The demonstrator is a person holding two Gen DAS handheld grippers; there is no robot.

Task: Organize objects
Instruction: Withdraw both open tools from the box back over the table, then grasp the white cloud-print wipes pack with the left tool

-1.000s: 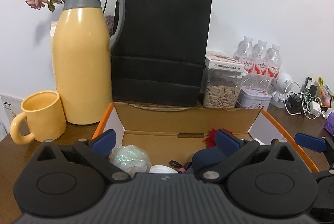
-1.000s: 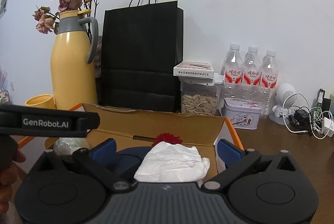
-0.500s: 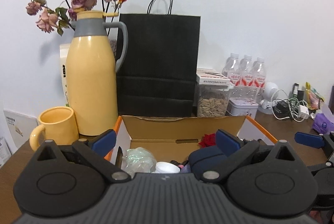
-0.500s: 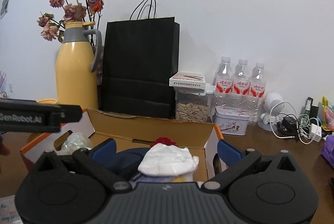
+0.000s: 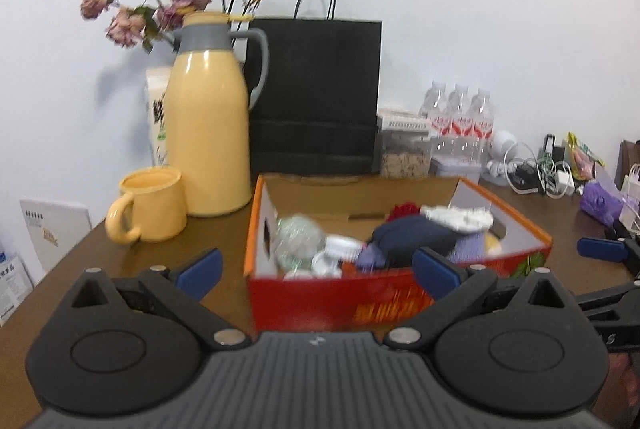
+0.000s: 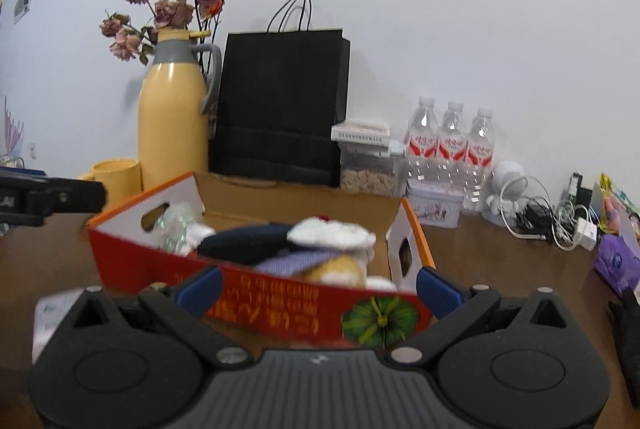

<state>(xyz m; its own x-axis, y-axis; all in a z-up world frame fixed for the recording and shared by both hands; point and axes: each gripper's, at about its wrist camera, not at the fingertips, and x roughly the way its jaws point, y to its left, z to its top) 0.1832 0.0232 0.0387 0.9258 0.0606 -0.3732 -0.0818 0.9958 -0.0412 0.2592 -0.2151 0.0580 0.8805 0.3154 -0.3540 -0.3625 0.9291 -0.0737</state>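
Note:
A red and orange cardboard box (image 5: pixel 328 303) sits on the brown table, also in the right wrist view (image 6: pixel 256 283). It holds a dark blue bundle (image 5: pixel 412 235), a white cloth (image 6: pixel 332 233), a clear crinkled bag (image 5: pixel 298 235), a white cap (image 5: pixel 340 247) and other small items. My left gripper (image 5: pixel 316 271) is open and empty, in front of the box's near wall. My right gripper (image 6: pixel 318 287) is open and empty, also in front of the box. Its blue fingertip (image 5: pixel 602 249) shows at the right of the left wrist view.
Behind the box stand a yellow thermos (image 5: pixel 208 133) with dried flowers, a yellow mug (image 5: pixel 150 205), a black paper bag (image 5: pixel 316 97), a seed jar (image 6: pixel 370 173), three water bottles (image 6: pixel 452 145) and a tin (image 6: pixel 434 207). Cables (image 6: pixel 556 221) and a purple pack (image 6: pixel 616 261) lie right.
Both grippers have pulled back and up from the box. The box's red front wall now shows and everything looks smaller. The items stay in the box.

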